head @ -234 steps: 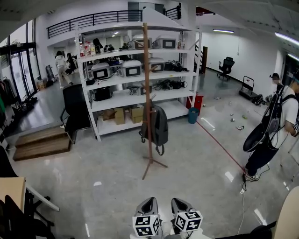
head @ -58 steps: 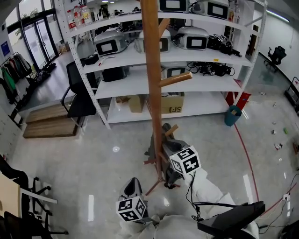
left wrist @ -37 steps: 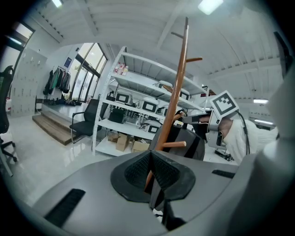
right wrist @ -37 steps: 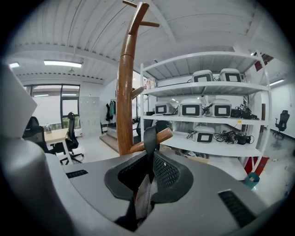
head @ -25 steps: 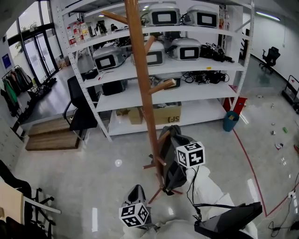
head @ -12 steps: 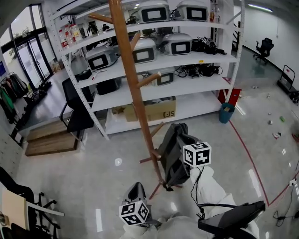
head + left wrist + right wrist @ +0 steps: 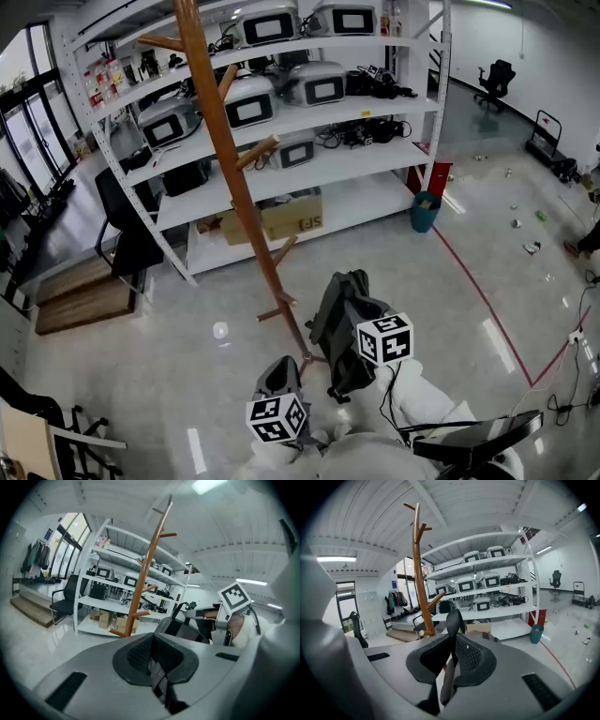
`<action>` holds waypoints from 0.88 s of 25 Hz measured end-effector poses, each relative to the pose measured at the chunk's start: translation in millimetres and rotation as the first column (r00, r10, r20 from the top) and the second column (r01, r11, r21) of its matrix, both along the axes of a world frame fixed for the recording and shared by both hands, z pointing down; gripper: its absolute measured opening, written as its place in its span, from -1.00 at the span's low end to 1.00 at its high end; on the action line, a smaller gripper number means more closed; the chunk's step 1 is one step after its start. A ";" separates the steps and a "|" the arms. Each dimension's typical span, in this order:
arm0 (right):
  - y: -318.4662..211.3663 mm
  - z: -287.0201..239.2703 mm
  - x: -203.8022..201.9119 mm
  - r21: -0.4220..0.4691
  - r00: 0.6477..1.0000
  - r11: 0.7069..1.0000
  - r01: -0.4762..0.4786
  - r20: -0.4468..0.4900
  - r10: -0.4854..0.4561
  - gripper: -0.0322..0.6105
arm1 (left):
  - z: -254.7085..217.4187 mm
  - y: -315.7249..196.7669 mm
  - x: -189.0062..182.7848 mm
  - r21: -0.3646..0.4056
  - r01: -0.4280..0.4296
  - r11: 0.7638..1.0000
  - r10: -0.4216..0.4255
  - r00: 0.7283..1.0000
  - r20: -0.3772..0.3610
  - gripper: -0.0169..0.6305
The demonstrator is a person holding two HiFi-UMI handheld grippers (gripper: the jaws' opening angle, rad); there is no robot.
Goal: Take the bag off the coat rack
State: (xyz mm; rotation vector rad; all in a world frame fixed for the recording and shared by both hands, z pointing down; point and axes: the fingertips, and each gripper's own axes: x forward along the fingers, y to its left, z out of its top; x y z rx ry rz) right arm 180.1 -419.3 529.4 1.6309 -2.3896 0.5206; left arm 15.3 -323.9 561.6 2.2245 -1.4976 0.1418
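Observation:
The wooden coat rack (image 7: 234,159) rises from the shiny floor and leans across the head view. A dark grey bag (image 7: 339,323) hangs free just right of the pole's foot, apart from its pegs. My right gripper (image 7: 361,314), under its marker cube, is shut on the bag's top strap (image 7: 453,620). Low in the head view, my left gripper (image 7: 281,370) is shut with nothing in it. From the left gripper view the bag (image 7: 180,627) shows beside the rack (image 7: 145,573). In the right gripper view the rack (image 7: 419,573) stands to the left.
White shelving (image 7: 309,122) with machines and cardboard boxes (image 7: 291,220) stands behind the rack. A black chair (image 7: 131,244) and wooden steps (image 7: 80,300) lie left. A teal bin (image 7: 425,211) and a red floor line (image 7: 487,309) are right. A black stand (image 7: 478,441) is by my feet.
The bag hung against the pole on a low peg; my right gripper has carried it right, off the peg and away from the pole. The left gripper stayed low.

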 end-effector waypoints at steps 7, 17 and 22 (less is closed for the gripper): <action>48.1 36.1 -7.3 -0.046 0.999 0.998 -0.031 0.026 0.032 -0.78 | 3.4 9.0 27.2 -0.005 -0.078 0.997 0.078 0.997 0.001 -0.94; 81.1 53.2 -28.4 -0.070 0.996 0.998 0.001 0.093 0.005 -0.78 | 3.4 24.4 37.4 0.000 -0.092 0.996 0.092 0.995 0.047 -0.94; 90.9 55.8 -37.6 -0.072 0.995 0.997 0.004 0.097 0.003 -0.78 | 4.8 27.0 36.7 0.000 -0.107 0.994 0.107 0.993 0.042 -0.94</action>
